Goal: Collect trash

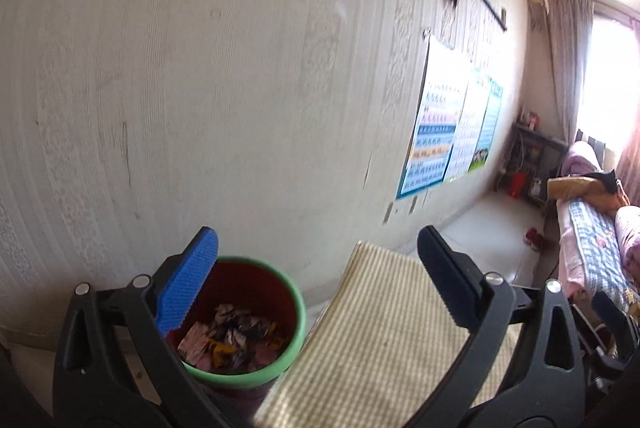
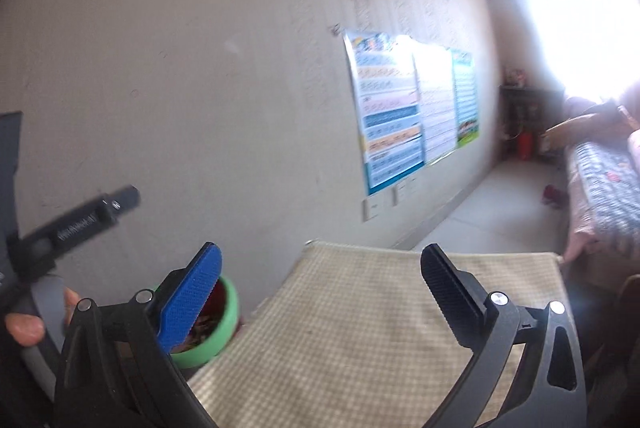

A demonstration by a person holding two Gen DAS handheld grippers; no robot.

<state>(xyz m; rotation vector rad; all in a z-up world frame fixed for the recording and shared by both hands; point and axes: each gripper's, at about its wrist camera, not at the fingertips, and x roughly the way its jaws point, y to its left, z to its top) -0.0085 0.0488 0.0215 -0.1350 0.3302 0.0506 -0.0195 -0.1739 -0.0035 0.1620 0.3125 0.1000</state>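
A red trash bin (image 1: pixel 244 320) with a green rim stands upright, mouth up, against the wall at the table's (image 1: pixel 384 332) nine o'clock edge, with crumpled scraps (image 1: pixel 232 340) inside. The left gripper (image 1: pixel 318 248) hovers above with fingers spread wide, gripping nothing. The right gripper (image 2: pixel 322 264) is likewise spread wide over the checked table, empty.

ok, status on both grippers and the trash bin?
Left gripper open, empty. Right gripper open, empty. Trash bin by the wall, scraps inside, beside the checked cloth. Nothing blocking the bin.
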